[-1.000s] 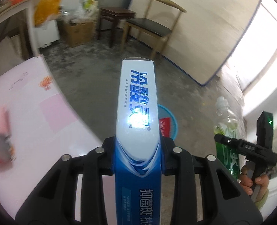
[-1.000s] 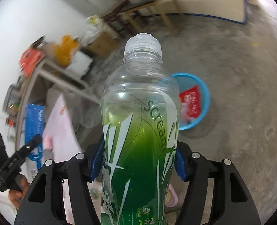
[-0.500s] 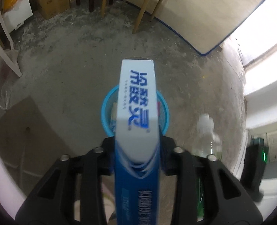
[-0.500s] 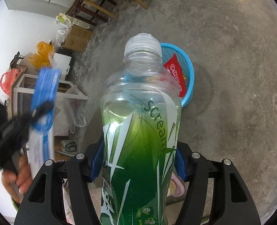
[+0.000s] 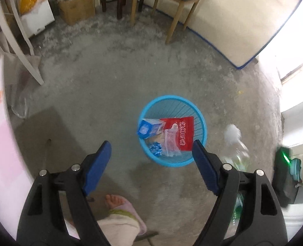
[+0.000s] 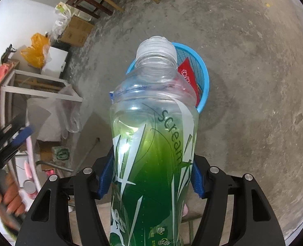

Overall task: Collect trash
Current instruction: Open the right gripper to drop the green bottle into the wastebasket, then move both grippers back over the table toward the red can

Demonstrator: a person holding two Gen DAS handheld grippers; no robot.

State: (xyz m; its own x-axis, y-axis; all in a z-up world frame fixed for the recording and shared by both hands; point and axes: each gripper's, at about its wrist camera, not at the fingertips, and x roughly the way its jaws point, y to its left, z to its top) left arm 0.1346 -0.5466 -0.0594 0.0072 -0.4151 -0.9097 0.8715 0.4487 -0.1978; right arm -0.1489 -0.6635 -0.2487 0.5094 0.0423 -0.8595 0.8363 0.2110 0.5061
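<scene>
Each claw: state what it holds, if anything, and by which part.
The left claw holds nothing; its jaws, just opened, stand apart above the blue basket. The right claw grips the green bottle by its labelled body.

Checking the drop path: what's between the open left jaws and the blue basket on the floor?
Only bare concrete floor separates the left gripper from the blue basket, seen in the left wrist view.

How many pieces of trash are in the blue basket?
4 in the blue basket: a blue box at the left, a red packet at the right, a clear wrapper between, a crumpled blue wrapper below. More may hide underneath.
</scene>
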